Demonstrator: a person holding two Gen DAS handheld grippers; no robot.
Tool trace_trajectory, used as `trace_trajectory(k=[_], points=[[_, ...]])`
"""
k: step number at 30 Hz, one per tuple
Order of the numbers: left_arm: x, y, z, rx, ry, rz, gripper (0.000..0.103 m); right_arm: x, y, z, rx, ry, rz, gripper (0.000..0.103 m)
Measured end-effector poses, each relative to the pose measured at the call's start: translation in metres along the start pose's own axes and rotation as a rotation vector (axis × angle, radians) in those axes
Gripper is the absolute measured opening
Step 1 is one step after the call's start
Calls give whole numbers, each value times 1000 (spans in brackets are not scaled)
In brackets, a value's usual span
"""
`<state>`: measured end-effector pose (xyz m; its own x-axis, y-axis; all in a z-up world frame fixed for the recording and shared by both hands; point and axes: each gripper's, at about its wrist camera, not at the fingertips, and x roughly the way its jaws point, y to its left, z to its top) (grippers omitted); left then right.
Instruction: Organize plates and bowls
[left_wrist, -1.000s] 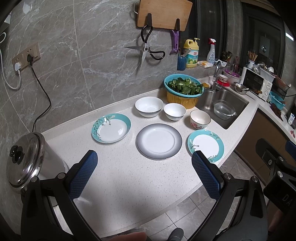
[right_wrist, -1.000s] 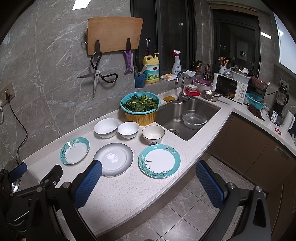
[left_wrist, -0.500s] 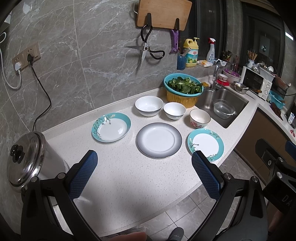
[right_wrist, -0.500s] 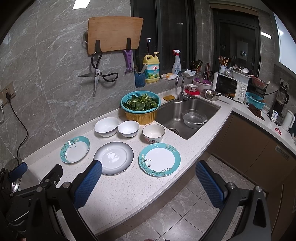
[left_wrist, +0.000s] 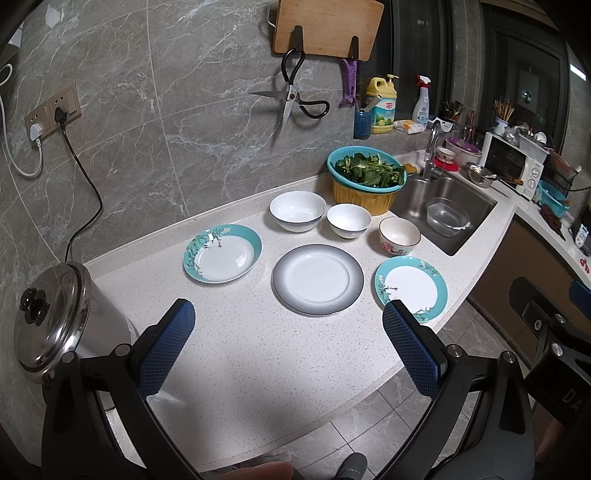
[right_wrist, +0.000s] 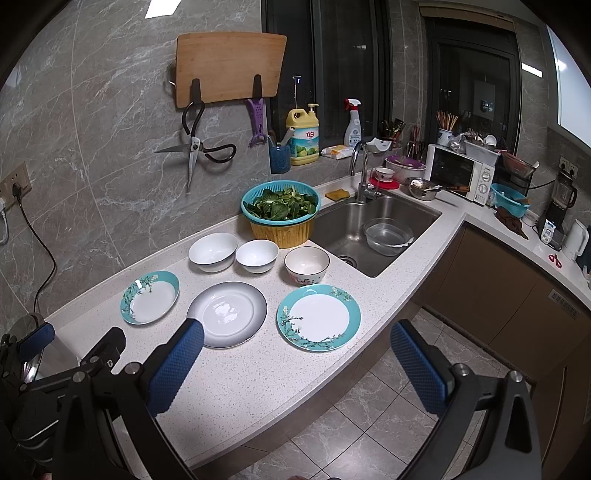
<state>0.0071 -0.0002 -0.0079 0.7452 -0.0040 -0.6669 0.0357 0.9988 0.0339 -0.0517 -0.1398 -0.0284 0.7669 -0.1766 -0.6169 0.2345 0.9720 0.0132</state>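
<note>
Both tools are held above the near edge of the counter (left_wrist: 240, 369), clear of all crockery. The left gripper (left_wrist: 286, 345) has its blue pads spread wide with nothing between them; the right gripper (right_wrist: 295, 363) is likewise spread and empty, its right pad out over the floor tiles. Six items lie on the counter in two rows. Near row, left to right: a deep teal plate (left_wrist: 222, 253), a grey-rimmed plate (left_wrist: 318, 279) and a flat teal plate (left_wrist: 410, 288) — none touching another. Far row: a large white bowl (left_wrist: 297, 210), a small white bowl (left_wrist: 348, 220) just beside it, and a floral bowl (left_wrist: 399, 235) nearest the sink (left_wrist: 469, 201). All bowls stand upright and empty; no item is stacked. Behind the bowls a teal colander of greens (left_wrist: 366, 170) sits in a yellow basket (left_wrist: 364, 199). A steel pot (left_wrist: 51, 317) with its lid on stands at the counter's left end, close to the left gripper. A cutting board (right_wrist: 229, 68) and scissors (right_wrist: 195, 147) hang on the wall. In the right wrist view the left gripper's frame shows at lower left.
</note>
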Motion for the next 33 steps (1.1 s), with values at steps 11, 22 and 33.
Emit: trace_trajectory(k=[11, 22, 33], points=[[0, 0, -1, 1, 2, 1, 103, 3, 1, 1, -1, 1, -1, 103], [2, 5, -9, 0, 4, 0, 103, 10, 3, -1, -1, 4, -1, 103], [2, 4, -8, 1, 6, 0, 103, 14, 6, 3, -3, 7, -2, 103]])
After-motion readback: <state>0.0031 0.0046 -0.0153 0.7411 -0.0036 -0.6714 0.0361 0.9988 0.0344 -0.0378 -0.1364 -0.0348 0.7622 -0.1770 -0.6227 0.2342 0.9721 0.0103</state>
